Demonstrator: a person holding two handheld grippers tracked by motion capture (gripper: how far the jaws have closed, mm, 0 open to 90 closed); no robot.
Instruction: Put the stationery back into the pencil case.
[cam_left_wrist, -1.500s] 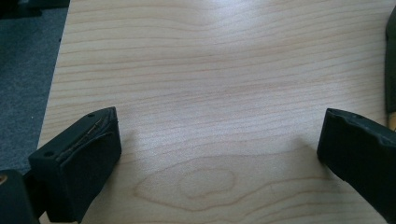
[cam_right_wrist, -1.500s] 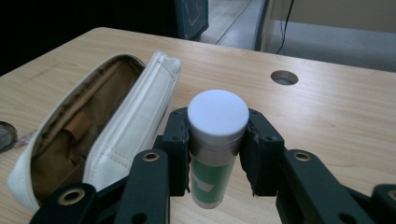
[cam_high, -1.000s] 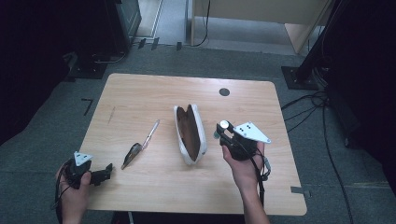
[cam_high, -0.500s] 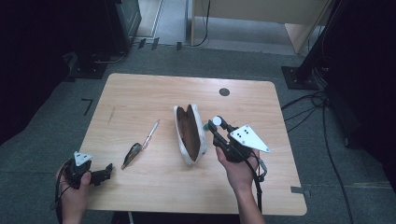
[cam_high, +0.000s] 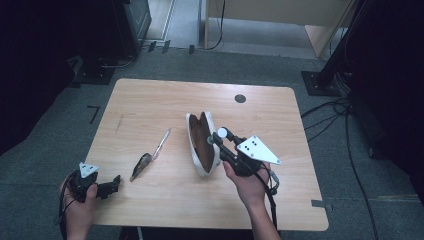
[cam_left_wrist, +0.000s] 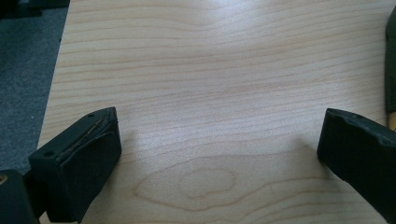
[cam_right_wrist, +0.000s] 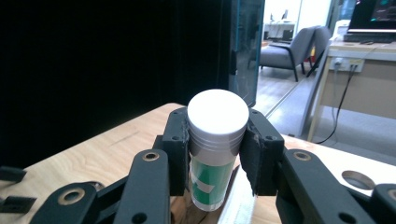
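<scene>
White-capped tube (cam_right_wrist: 217, 149) with a green label, clamped upright between the jaws of the right gripper (cam_high: 218, 136), raised just over the open pencil case (cam_high: 201, 143) near the desk's (cam_high: 150, 100) middle. Brown lining on show inside the case, white shell outside. Pen (cam_high: 161, 144) and a dark clip (cam_high: 140, 164) lying left of the case, apart from it. Left gripper (cam_high: 113, 183) near the front left corner, jaws spread wide over bare wood, gripping nothing.
</scene>
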